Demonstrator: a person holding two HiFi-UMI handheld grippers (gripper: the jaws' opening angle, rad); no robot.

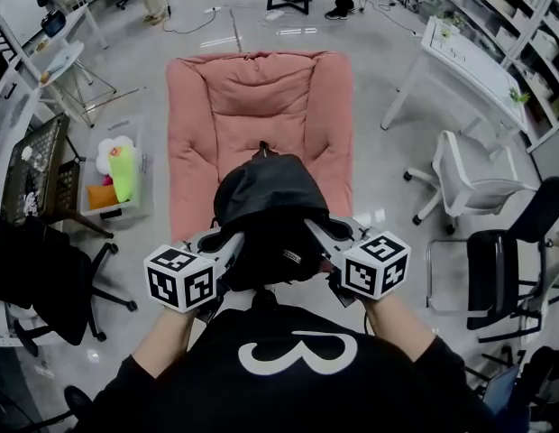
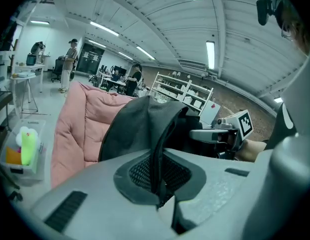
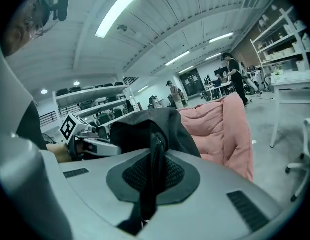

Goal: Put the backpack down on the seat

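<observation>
A black backpack (image 1: 266,215) hangs in the air in front of me, above the near end of a pink cushioned seat (image 1: 252,106) on the floor. My left gripper (image 1: 227,246) is shut on the backpack's left side, a dark strap (image 2: 157,154) pinched between its jaws. At the bag's right side, my right gripper (image 1: 323,237) is shut on another strap (image 3: 152,176). The backpack (image 2: 140,124) fills the middle of the left gripper view, with the pink seat (image 2: 77,129) behind it. In the right gripper view the backpack (image 3: 155,126) sits before the pink seat (image 3: 220,129).
A clear bin of toys (image 1: 117,177) sits on the floor left of the seat, beside a black crate (image 1: 32,170). A white chair (image 1: 464,174) and a black chair (image 1: 509,260) stand to the right. A white table (image 1: 473,61) is at the back right. People stand far off.
</observation>
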